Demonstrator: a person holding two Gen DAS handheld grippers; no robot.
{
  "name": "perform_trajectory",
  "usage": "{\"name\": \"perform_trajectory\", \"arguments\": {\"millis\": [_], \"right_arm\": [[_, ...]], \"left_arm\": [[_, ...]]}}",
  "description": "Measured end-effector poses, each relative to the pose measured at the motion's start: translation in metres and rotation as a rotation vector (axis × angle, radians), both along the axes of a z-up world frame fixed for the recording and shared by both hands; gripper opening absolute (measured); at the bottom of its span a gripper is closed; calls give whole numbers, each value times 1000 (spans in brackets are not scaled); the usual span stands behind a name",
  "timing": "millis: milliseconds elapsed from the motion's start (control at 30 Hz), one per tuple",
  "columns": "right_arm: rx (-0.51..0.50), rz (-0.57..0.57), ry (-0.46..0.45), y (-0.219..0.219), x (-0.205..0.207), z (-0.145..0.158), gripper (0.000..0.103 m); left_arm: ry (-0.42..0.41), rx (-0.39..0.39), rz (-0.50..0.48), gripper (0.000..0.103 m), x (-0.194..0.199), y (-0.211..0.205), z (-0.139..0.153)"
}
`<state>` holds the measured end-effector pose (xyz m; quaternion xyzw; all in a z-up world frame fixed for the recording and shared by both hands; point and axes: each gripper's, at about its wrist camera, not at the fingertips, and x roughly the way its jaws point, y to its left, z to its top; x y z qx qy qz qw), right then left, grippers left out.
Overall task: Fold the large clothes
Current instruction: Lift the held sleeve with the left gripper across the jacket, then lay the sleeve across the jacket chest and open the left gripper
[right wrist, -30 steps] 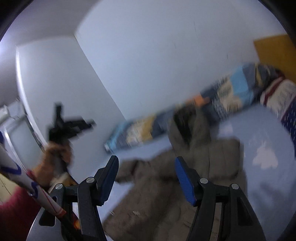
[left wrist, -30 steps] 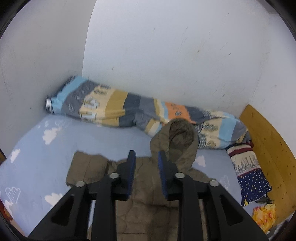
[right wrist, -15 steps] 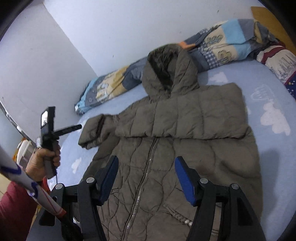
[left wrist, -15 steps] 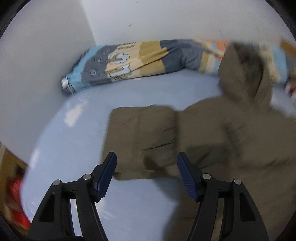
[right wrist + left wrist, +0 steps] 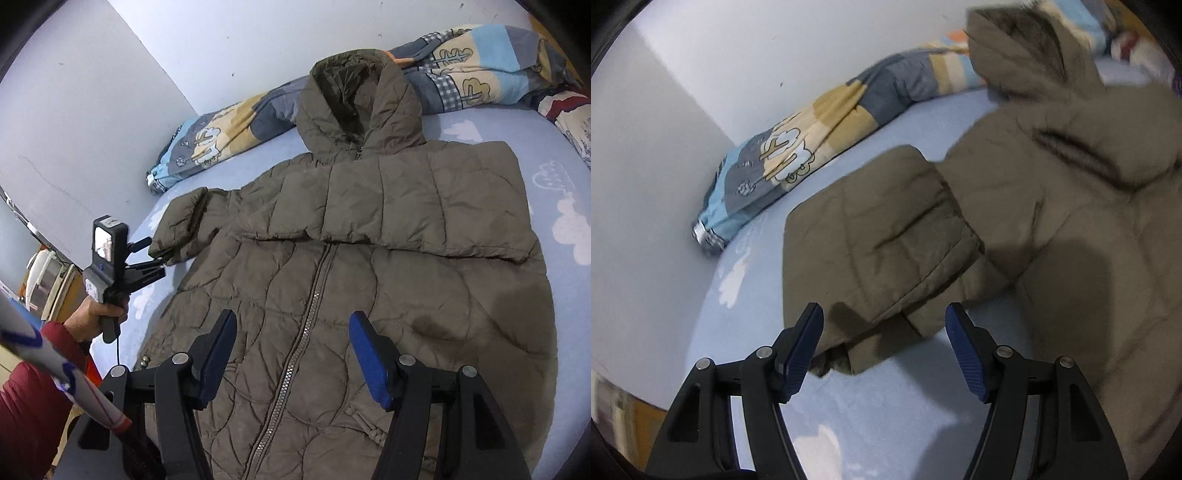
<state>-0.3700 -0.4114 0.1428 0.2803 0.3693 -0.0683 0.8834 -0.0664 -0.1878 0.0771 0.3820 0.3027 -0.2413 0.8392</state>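
Observation:
An olive quilted hooded jacket (image 5: 332, 295) lies front up on the blue bed sheet (image 5: 576, 288), zipper closed, hood (image 5: 354, 107) toward the wall. A folded layer lies across its chest. Its left sleeve (image 5: 879, 243) is doubled back beside the body. My left gripper (image 5: 884, 332) is open low over the sheet, and the sleeve's cuff end sits just between its fingertips without either pad pressing it. In the right wrist view the left gripper (image 5: 155, 258) is held by a hand at that cuff. My right gripper (image 5: 293, 343) hovers open above the jacket's front, straddling the zipper.
A rolled patchwork quilt (image 5: 229, 136) runs along the white wall behind the jacket. A patterned pillow (image 5: 565, 107) lies at the far right. The bed's left edge is close to the left gripper, with furniture (image 5: 44, 280) beyond. A red sleeve (image 5: 29, 387) fills the lower left.
The left gripper dropped from high above the bed to the sleeve cuff and its jaws spread from narrow to wide. The right gripper sank over the jacket front, still open.

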Motion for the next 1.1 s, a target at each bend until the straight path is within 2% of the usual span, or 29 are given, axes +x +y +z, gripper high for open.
{"name": "perform_trajectory", "arguments": {"millis": [100, 233, 267, 300, 333, 400, 567, 700, 867, 1000, 1100], "right_arm": [[4, 4, 8, 0, 4, -3, 68], [3, 5, 19, -2, 7, -7, 68], [4, 2, 22, -3, 8, -8, 68], [8, 0, 24, -4, 9, -9, 68], [12, 1, 25, -5, 9, -10, 68], [11, -3, 26, -6, 9, -11, 68], [13, -11, 18, -8, 8, -10, 68], [7, -19, 0, -9, 4, -4, 68], [2, -68, -29, -21, -5, 4, 68], [-6, -141, -30, -36, -17, 6, 68], [-11, -204, -25, -47, -24, 8, 68]], "left_arm": [[-36, 11, 35, 68, 11, -13, -5], [-9, -53, 77, 66, 31, -20, -1], [1, -56, 85, 61, 36, -22, -1], [1, -59, 88, 43, 37, -24, -1], [-1, -60, 90, 32, 38, -26, -1], [-11, -67, 95, 23, 39, -27, 1], [5, -187, 109, 19, 33, -17, 22], [15, -275, 89, 18, 20, -16, 55], [62, -425, 49, 18, -6, -33, 119], [82, -525, -44, 18, -46, -67, 181], [84, -548, -117, 18, -83, -104, 215]]}}
